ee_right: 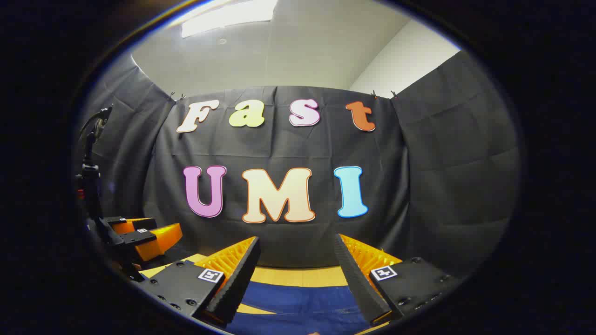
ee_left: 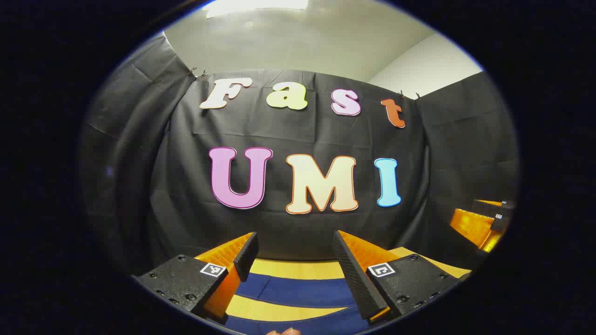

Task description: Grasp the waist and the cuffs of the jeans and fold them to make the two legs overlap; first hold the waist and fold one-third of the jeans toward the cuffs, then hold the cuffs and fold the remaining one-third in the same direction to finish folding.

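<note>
Dark blue jeans point(ee_left: 298, 292) lie flat on the yellow table point(ee_left: 298, 269). In the left gripper view they show as two blue bands with a strip of table between them, likely the two legs lying apart. My left gripper point(ee_left: 295, 242) hangs open above them with nothing between its fingers. In the right gripper view a wider piece of the jeans point(ee_right: 298, 302) lies below my right gripper point(ee_right: 297, 244), which is also open and holds nothing. Each gripper shows in the other's view, the right gripper point(ee_left: 484, 223) at the far right and the left gripper point(ee_right: 139, 235) at the left.
The black cloth wall point(ee_left: 298, 130) closes off the far side of the table just behind the jeans. A dark stand point(ee_right: 91, 177) rises at the left in the right gripper view. A fingertip of a hand point(ee_left: 284, 331) peeks in at the bottom edge.
</note>
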A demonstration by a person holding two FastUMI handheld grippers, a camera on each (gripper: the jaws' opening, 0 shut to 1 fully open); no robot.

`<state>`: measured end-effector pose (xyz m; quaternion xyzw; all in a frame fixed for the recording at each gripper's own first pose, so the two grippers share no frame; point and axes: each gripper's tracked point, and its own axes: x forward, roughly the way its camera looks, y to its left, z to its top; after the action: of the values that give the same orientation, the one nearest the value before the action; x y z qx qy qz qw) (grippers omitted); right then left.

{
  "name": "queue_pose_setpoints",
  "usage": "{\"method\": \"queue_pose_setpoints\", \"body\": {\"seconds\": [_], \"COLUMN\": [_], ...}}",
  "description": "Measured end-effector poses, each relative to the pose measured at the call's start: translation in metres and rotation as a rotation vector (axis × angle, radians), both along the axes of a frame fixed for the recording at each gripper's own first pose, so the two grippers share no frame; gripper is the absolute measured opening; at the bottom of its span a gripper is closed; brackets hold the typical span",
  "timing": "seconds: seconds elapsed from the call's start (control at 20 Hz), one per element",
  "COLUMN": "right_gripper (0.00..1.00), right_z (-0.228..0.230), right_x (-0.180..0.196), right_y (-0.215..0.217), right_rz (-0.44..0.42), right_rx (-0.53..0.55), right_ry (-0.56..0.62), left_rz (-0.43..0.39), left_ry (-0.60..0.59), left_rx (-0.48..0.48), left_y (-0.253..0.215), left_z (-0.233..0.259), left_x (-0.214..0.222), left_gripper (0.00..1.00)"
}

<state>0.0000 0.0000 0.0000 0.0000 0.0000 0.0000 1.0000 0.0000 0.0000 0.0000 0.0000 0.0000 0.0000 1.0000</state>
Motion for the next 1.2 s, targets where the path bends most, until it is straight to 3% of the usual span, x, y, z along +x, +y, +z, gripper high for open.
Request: {"method": "queue_pose_setpoints", "body": {"seconds": [0.55,1.2], "right_gripper": [0.99,0.99], "right_z": [0.0,0.009], "right_x": [0.001,0.004], "right_y": [-0.012,-0.003], "right_rz": [0.009,0.035], "right_rx": [-0.007,0.0], "right_ry": [-0.015,-0.063], "left_rz": [0.021,0.077], "left_ry": [0.01,0.031], "left_rx": [0.032,0.025], "left_y": [-0.003,0.026], "left_z": [-0.006,-0.011], "left_x": [-0.01,-0.023], "left_gripper": [0.93,0.93]}}
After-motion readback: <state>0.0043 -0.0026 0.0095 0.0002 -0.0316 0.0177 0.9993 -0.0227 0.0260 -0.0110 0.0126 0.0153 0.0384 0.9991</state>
